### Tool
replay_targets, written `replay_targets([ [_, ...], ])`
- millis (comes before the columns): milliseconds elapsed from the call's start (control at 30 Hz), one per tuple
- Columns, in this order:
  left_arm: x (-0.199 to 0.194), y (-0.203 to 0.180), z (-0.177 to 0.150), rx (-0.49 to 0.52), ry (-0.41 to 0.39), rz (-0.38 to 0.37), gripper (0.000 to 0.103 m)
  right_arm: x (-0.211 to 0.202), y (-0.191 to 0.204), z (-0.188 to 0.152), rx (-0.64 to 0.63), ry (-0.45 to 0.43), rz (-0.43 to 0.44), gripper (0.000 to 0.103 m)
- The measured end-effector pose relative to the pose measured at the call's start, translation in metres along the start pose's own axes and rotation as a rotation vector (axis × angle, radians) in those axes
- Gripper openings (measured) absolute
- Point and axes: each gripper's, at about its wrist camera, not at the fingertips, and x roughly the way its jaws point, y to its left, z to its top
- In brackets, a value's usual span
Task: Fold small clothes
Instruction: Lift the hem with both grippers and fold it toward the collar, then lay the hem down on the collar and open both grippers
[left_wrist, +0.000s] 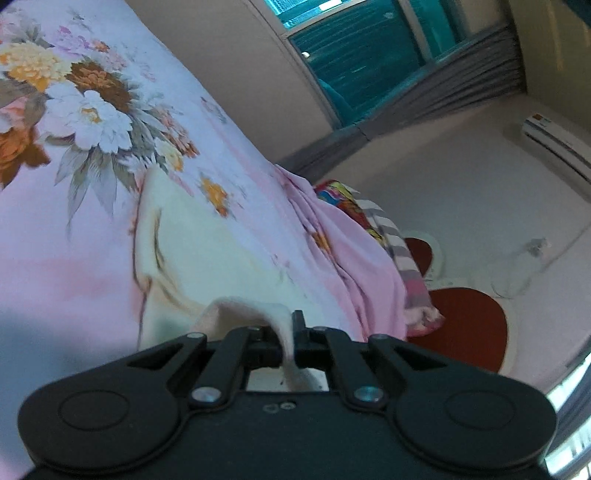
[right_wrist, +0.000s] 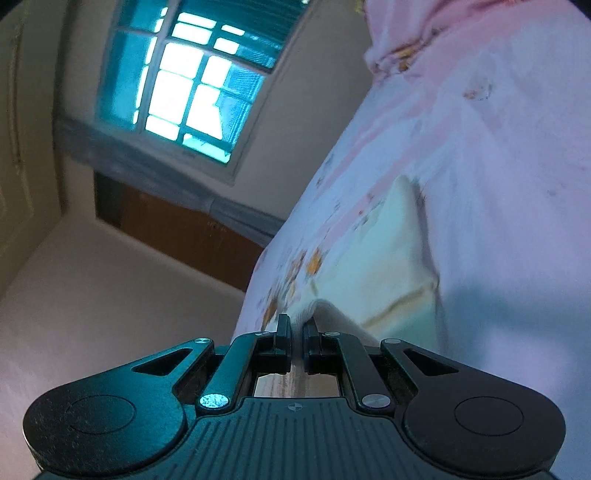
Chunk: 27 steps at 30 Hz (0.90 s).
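Observation:
A small cream garment (left_wrist: 207, 251) lies on the pink floral bedsheet (left_wrist: 92, 147), blurred by motion. My left gripper (left_wrist: 287, 334) is shut on one edge of it, and the pinched fold rises between the black fingers. In the right wrist view the same cream garment (right_wrist: 384, 258) stretches ahead over the sheet (right_wrist: 498, 147). My right gripper (right_wrist: 297, 334) is shut on another edge of it, with cloth bunched at the fingertips.
The bed's edge drops off beside both grippers. Bunched pink sheet and a striped colourful cloth (left_wrist: 399, 251) hang at the bed's side, above red round mats (left_wrist: 469, 325) on the floor. A window (right_wrist: 192, 81), a wooden cabinet (right_wrist: 177, 229) and an air conditioner (left_wrist: 554, 140) line the walls.

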Motion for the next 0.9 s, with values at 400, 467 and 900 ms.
replay_targets([
  [400,0.082,0.071,0.035,-0.144,0.002,0.174,0.010,0.091,-0.087,0.056,0.186,0.028,-0.110,0.011],
  [467,0.076,0.073,0.032,-0.160,0.002,0.134,0.017,0.086,-0.094,0.056,0.201,0.033,-0.076,0.012],
  [900,0.088,0.051,0.026,-0.083,0.095,0.060,0.009,0.078,-0.054,0.041,-0.074,0.142,-0.133,0.005],
])
